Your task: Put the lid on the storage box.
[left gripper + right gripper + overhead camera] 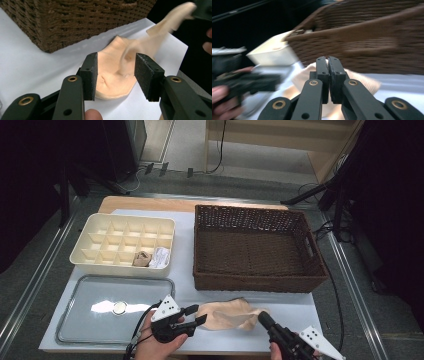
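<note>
A beige sock (227,314) lies on the white table top near the front edge, just in front of the wicker basket. My left gripper (196,315) is at the sock's left end, jaws open, and in the left gripper view the sock (112,80) lies between and beyond the pads without being pressed. My right gripper (262,316) comes in from the lower right and is shut on the sock's right end. The left gripper view shows that end (172,20) pulled up off the table. In the right gripper view the jaws (328,60) are pressed together, with beige fabric (362,80) behind them.
A large brown wicker basket (250,285) stands at the back right. A cream divider box (120,268) at the back left holds a brown roll (142,258) and a white bundle (160,257). A shallow metal tray (80,320) lies at the front left.
</note>
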Demonstrator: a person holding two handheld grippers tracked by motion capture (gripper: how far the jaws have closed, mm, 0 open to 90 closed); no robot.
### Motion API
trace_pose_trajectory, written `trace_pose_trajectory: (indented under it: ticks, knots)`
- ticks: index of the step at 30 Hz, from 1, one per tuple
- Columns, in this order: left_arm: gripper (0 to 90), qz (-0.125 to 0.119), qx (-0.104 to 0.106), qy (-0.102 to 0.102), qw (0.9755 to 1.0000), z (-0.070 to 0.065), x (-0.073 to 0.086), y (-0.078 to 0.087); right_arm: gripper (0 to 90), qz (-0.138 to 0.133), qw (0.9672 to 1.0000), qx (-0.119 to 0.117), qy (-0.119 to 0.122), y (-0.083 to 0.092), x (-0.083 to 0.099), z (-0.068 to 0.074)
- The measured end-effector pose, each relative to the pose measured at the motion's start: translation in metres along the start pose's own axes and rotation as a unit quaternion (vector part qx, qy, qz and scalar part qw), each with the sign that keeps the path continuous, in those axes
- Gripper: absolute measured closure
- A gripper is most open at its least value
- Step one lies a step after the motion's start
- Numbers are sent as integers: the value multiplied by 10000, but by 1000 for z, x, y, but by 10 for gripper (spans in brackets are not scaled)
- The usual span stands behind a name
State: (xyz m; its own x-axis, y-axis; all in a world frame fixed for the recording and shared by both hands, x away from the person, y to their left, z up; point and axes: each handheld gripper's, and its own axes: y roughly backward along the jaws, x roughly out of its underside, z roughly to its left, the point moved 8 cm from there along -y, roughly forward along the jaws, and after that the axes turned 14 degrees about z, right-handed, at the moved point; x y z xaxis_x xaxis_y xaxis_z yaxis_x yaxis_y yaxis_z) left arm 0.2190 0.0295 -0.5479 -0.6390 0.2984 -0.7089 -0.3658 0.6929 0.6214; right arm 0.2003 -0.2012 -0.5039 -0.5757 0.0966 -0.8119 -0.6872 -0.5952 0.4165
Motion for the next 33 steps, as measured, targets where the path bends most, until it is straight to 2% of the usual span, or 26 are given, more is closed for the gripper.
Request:
trace_pose_trajectory:
  ticks: [2, 3, 6, 8, 10, 12, 15, 18, 20, 22, 23, 27, 30, 32, 33]
  knots:
    - [547, 21, 5, -14, 10000, -1, 0, -3, 892, -4, 9991, 404, -122, -2, -2, -21]
    - [546, 33, 9, -16, 10000, -1, 0, -5, 892, 21, 9983, 533, -220, -4, -2, -31]
    - [543, 76, 82, -18, 9999, -6, 0, -13, 891, 149, 9965, 735, -365, -13, 0, -50]
    - [540, 124, 93, -45, 9999, -10, -1, -19, 890, 244, 9961, 785, -308, -20, 3, -54]
    - [536, 132, 86, -56, 9999, -14, -4, -26, 887, 336, 9950, 930, -124, -27, 6, -57]
    - [536, 168, 34, -62, 9998, -18, -7, -33, 886, 393, 9943, 986, -78, -32, 8, -60]
    - [536, 222, -49, 36, 9997, -21, -9, -44, 875, 431, 9931, 1087, 0, -38, 6, -68]
    - [533, 255, -93, 152, 9995, -22, -11, -53, 744, 421, 9929, 1103, 158, -40, 2, -73]
    - [533, 235, -114, 230, 9994, -22, -13, -57, 731, 446, 9929, 1092, 173, -37, 1, -77]
    - [530, 235, -176, 302, 9991, -21, -14, -60, 700, 499, 9904, 1258, 278, -34, 3, -83]
    - [527, 202, -278, 337, 9988, -20, -15, -62, 686, 513, 9898, 1297, 303, -33, 3, -85]
    - [501, 119, -415, 554, 9975, -16, -18, -65, 538, 792, 9872, 1335, 367, -38, 10, -94]
    - [503, 152, -510, 615, 9967, -17, -18, -70, 522, 893, 9821, 1588, 483, -44, 13, -102]
    - [563, 184, -565, 590, 9965, -18, -17, -73, 564, 864, 9829, 1578, 407, -47, 12, -103]
    - [574, 203, -601, 591, 9962, -18, -17, -75, 593, 943, 9830, 1531, 382, -49, 13, -103]
